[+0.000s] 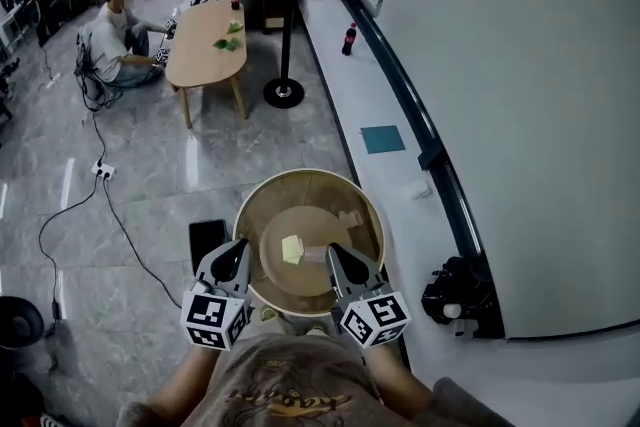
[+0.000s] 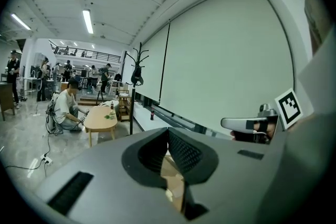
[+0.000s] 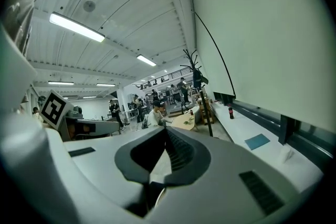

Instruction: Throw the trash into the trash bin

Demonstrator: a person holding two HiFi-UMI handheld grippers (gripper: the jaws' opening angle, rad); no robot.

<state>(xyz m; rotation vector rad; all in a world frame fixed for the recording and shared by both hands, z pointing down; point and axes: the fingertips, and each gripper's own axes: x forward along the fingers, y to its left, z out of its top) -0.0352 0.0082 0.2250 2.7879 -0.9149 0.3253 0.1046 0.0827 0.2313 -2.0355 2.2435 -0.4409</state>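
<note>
A round tan trash bin point(image 1: 368, 215) hangs in front of me above the grey floor, held between both grippers. A pale yellow scrap of trash point(image 1: 292, 249) lies on its bottom. My left gripper point(image 1: 238, 253) is shut on the bin's left rim; in the left gripper view the jaws of that gripper point(image 2: 168, 136) are closed with the tan wall point(image 2: 172, 173) showing between them. My right gripper point(image 1: 333, 255) reaches over the near rim and is shut on the bin's wall; in the right gripper view its jaws point(image 3: 166, 136) are closed on a pale strip of that wall.
Ahead on the left stands a low wooden table point(image 1: 207, 40) with a person point(image 1: 112, 40) seated beside it. A coat stand's round base point(image 1: 284, 93) is on the floor. The white ledge on the right bears a cola bottle point(image 1: 349, 38), a teal square point(image 1: 382, 139) and a black device point(image 1: 460, 295).
</note>
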